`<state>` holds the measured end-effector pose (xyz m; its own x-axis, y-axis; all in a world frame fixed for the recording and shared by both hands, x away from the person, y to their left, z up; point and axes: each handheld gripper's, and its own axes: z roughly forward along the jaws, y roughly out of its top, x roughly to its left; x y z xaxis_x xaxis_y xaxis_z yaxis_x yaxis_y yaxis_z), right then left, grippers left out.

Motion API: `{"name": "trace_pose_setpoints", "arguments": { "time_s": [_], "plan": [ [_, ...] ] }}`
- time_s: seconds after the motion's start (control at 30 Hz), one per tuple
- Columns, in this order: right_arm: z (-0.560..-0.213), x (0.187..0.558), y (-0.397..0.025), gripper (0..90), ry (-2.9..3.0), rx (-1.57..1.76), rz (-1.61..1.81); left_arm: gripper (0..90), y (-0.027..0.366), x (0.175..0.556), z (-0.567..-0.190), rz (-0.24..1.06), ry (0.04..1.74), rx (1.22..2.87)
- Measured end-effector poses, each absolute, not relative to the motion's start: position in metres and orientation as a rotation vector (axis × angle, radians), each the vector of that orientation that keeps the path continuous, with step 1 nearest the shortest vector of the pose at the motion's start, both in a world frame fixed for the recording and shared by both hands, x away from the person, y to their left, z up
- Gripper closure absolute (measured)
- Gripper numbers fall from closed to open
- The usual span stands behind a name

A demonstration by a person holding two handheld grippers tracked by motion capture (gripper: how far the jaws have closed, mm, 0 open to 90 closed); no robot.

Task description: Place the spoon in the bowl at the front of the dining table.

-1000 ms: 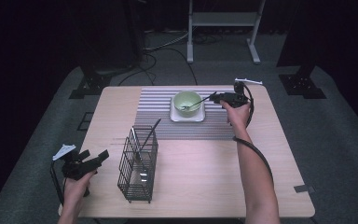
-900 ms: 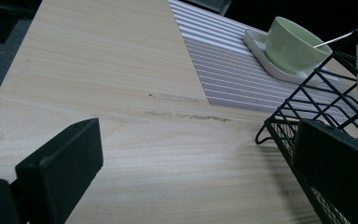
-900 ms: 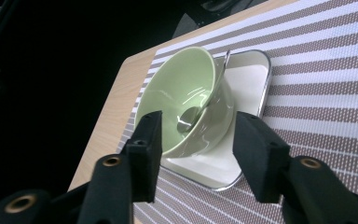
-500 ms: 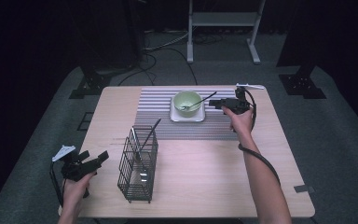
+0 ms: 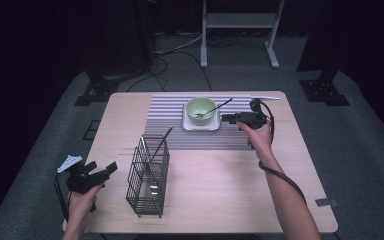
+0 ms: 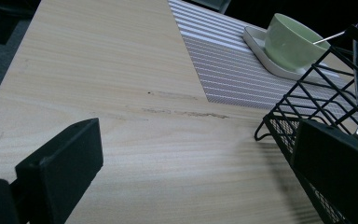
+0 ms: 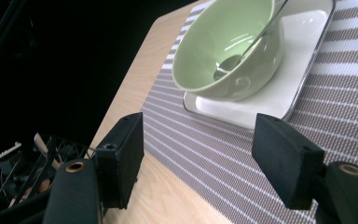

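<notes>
High view: right gripper (image 5: 226,118) held level just right of the white plate (image 5: 189,124); jaw gap too small to judge. Green bowl (image 5: 201,107) on the plate holds a spoon (image 5: 215,107). Left gripper (image 5: 105,171) hovers beside the wire basket (image 5: 149,176).
Left gripper view: jaws wide, empty; basket cut off at right.
Right gripper view: jaws wide, empty, bowl just beyond them

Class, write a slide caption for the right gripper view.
Open hand-held gripper faces a green bowl holding a spoon on a white plate.
</notes>
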<state>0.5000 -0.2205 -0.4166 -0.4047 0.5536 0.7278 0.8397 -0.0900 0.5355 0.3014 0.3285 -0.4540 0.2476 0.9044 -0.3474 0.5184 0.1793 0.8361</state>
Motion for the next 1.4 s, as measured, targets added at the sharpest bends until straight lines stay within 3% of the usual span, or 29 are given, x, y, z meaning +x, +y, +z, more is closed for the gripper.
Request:
{"name": "trace_pose_setpoints", "arguments": {
  "time_s": [1.4],
  "plan": [
    [-0.428, 0.425, -0.207, 29.7, -2.041, -1.301, -1.434, 1.0, 0.326, 0.302, -0.454, 0.473, 1.410, 1.482]
  ]
}}
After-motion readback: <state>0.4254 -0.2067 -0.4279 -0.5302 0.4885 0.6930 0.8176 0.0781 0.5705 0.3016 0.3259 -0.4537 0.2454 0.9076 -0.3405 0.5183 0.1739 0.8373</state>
